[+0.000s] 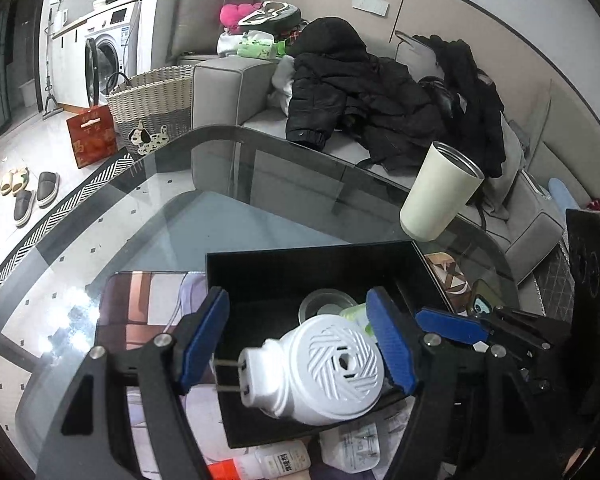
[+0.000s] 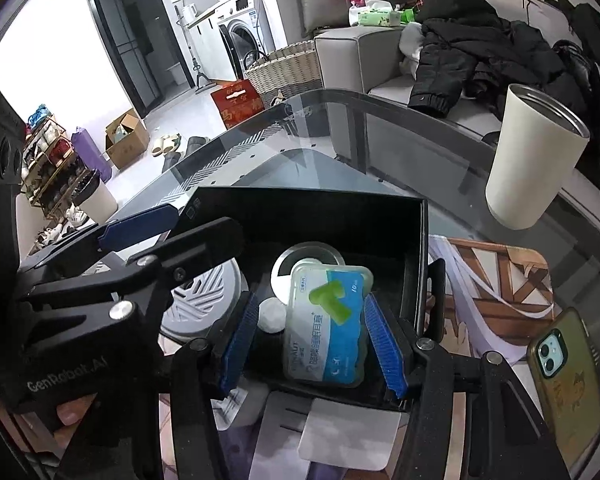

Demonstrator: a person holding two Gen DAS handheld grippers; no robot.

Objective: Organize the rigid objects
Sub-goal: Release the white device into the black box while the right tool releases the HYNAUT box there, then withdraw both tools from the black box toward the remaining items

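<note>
The black box [image 1: 320,268] sits on the glass table [image 1: 180,216]; beyond its far right corner stands a cream tumbler [image 1: 440,192]. Over the box, the left gripper [image 1: 300,344] spreads wide around a white plug-in device [image 1: 324,368], seemingly unclamped. Inside, the right gripper [image 2: 320,340] brackets a blue-green packet [image 2: 324,332], grip uncertain

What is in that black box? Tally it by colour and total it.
White: 2, plug-in device and small round piece
Silver: 1, round lid
Blue-green: 1, plastic pack
Total: 4
</note>
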